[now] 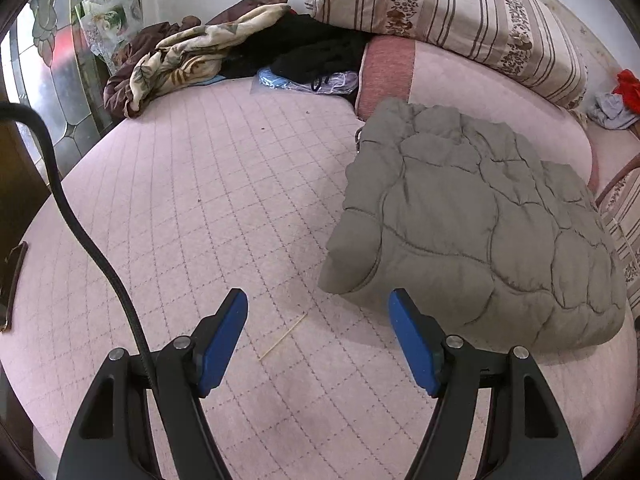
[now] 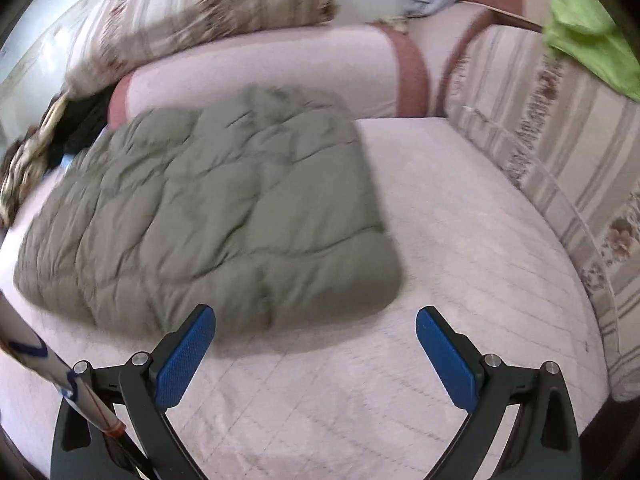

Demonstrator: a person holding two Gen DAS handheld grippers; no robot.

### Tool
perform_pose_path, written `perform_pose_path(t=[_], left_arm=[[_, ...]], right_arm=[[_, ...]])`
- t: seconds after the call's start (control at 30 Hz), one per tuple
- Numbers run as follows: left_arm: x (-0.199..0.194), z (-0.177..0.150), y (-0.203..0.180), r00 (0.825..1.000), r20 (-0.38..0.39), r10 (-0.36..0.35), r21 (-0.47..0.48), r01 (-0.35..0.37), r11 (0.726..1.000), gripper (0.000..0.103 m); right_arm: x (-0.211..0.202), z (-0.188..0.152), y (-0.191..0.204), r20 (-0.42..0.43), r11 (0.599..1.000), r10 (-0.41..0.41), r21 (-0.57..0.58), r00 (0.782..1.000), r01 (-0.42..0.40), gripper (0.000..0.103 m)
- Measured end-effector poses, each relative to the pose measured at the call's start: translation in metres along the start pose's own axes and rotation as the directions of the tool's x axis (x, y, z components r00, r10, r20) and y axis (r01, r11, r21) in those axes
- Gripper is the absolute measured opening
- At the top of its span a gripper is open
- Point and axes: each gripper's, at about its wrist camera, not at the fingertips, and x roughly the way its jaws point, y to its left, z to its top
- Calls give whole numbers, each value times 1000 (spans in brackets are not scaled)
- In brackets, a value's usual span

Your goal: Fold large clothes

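1. Blue-padded fingers (image 1: 224,340) of the left gripper (image 1: 318,340) stand wide apart, holding nothing, above the pink quilted bed (image 1: 192,208).
2. Right gripper (image 2: 316,356) fingers likewise spread, empty.
3. Folded grey padded jacket (image 1: 476,224) lies on the bed, just beyond both grippers, near the striped bolster (image 1: 452,12).

No readable text, label, brand, number or sign anywhere in either view.
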Motion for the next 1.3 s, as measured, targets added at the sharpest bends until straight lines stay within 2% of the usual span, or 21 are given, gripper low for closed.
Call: perform_pose_path(t=[0.1, 0.17, 0.23, 0.33, 0.37, 0.4, 0.43, 0.5, 0.6, 0.73, 0.77, 0.8, 0.9, 0.97, 1.03, 1.07, 1.1, 1.13, 1.2, 1.23, 1.3], left_arm=[[7, 14, 4, 1000, -22, -7, 3, 7, 1000, 72], [20, 34, 16, 994, -72, -84, -46, 81, 996, 72], [35, 52, 27, 979, -112, -171, -109, 159, 981, 72], [69, 85, 36, 942, -170, -291, -167, 263, 950, 72], [80, 93, 36, 921, -187, -342, -175, 311, 934, 72], [98, 102, 37, 874, -213, -436, -207, 396, 895, 72], [106, 105, 36, 850, -220, -479, -231, 432, 872, 72], [133, 112, 38, 783, -208, -586, -309, 516, 799, 72], [163, 115, 33, 752, -210, -625, -345, 542, 767, 72], [197, 112, 26, 714, -218, -665, -394, 559, 729, 77], [203, 111, 24, 698, -214, -683, -409, 571, 712, 77], [207, 109, 21, 672, -211, -710, -422, 593, 686, 77], [211, 104, 9, 618, -226, -753, -419, 636, 648, 82], [207, 104, -1, 613, -231, -755, -385, 655, 650, 83], [196, 102, -18, 638, -264, -723, -312, 653, 690, 83], [186, 101, -31, 682, -287, -672, -245, 626, 740, 81], [180, 100, -38, 708, -298, -640, -215, 604, 768, 78], [171, 100, -43, 733, -308, -606, -202, 572, 795, 70], [155, 102, -42, 749, -316, -583, -214, 542, 813, 57], [146, 103, -40, 757, -314, -573, -211, 533, 819, 52], [126, 102, -36, 760, -314, -568, -203, 531, 823, 47]], right_arm=[[8, 20, -20, -21, 997, 26, 69, 999, -24, 102], [17, 35, -29, -35, 994, 41, 99, 999, -37, 102], [35, 56, -41, -57, 989, 71, 131, 996, -63, 102], [71, 79, -61, -96, 972, 143, 203, 985, -121, 103], [88, 84, -69, -119, 959, 178, 243, 977, -145, 103], [99, 87, -75, -129, 947, 210, 273, 969, -169, 103], [114, 90, -81, -140, 929, 259, 306, 956, -207, 103], [141, 93, -91, -160, 898, 332, 355, 930, -259, 103], [169, 93, -98, -163, 860, 408, 398, 898, -319, 103], [209, 87, -99, -207, 790, 543, 455, 814, -411, 103], [214, 85, -98, -204, 773, 571, 461, 795, -437, 103], [218, 84, -97, -197, 756, 598, 460, 777, -465, 103], [225, 85, -89, -216, 742, 636, 434, 741, -511, 103], [227, 87, -83, -236, 747, 640, 413, 731, -521, 103], [226, 89, -74, -250, 754, 638, 392, 728, -527, 103], [225, 87, -65, -259, 742, 657, 383, 708, -550, 103], [225, 83, -52, -273, 707, 701, 387, 659, -592, 97], [222, 80, -41, -280, 698, 713, 378, 644, -608, 92], [210, 78, -27, -269, 712, 700, 339, 662, -615, 86], [203, 77, -27, -245, 693, 717, 352, 653, -629, 82], [189, 74, -34, -211, 654, 751, 371, 626, -659, 62]])
